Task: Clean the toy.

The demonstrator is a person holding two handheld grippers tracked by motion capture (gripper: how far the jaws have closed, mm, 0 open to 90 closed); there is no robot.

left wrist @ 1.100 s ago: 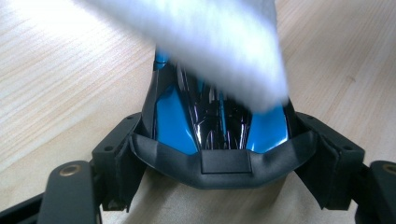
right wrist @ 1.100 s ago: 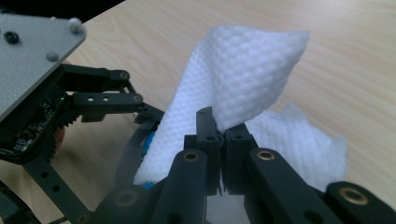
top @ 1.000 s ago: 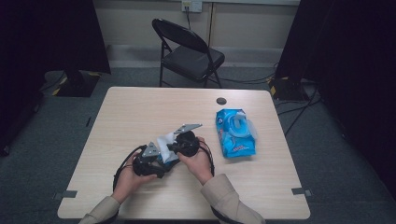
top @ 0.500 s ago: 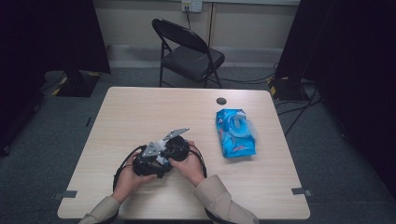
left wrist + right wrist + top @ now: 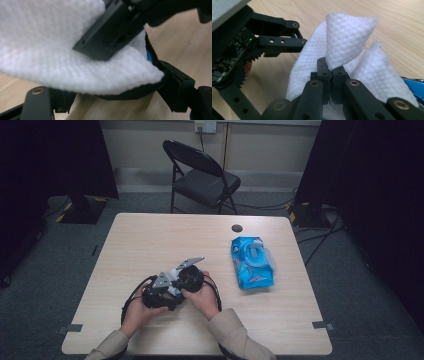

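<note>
A blue wipes pack (image 5: 253, 263) lies on the wooden table (image 5: 150, 240).

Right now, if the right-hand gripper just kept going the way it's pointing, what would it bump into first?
Probably the left gripper. The right gripper is already shut on the white wipe, and the other tool sits close ahead to its left, though depth is unclear.

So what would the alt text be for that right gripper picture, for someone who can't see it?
Two black jaws of the right gripper pinch shut on a fold of a white textured wipe above a light wooden table. The left gripper reaches in from the left, its black finger beside the wipe.
</note>
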